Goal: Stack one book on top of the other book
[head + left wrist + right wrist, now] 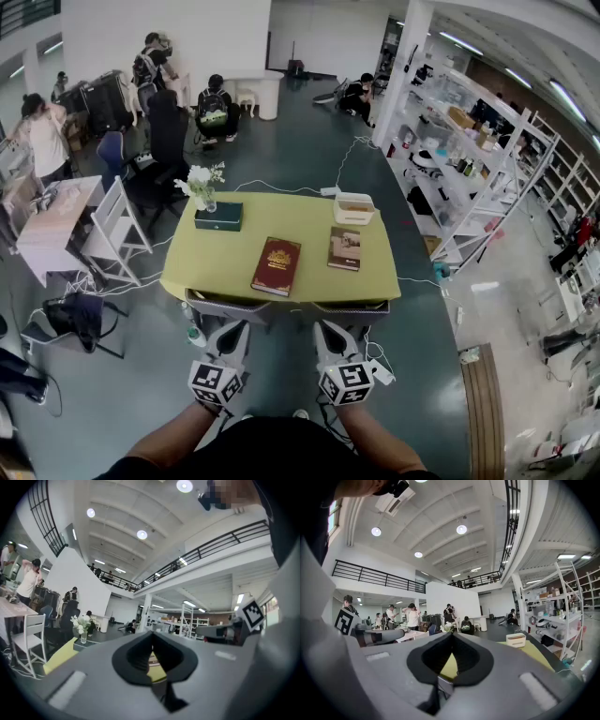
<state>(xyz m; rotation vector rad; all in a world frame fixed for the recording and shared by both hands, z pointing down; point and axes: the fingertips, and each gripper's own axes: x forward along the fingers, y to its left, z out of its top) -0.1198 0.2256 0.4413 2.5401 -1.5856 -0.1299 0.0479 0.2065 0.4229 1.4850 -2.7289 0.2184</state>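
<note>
The left gripper [232,330] and the right gripper [329,330] hung side by side, level, just short of the near edge of the yellow-green table [302,221]. Each had its jaws pressed together with nothing between them, and neither touched a book. The red book [277,266] lay flat near the table's front edge, left of centre, with its gold-decorated cover up. The smaller brown book [345,248] lay flat to its right, with a strip of bare tabletop between the two. Toward the far side of the table, a white box [354,208] stood beyond the brown book and a dark green box [217,217] stood at the left. A vase of white flowers [202,183] rose at its left end, though whether on it or just behind could not be told. A white chair [117,230] stood left of the table.
</note>
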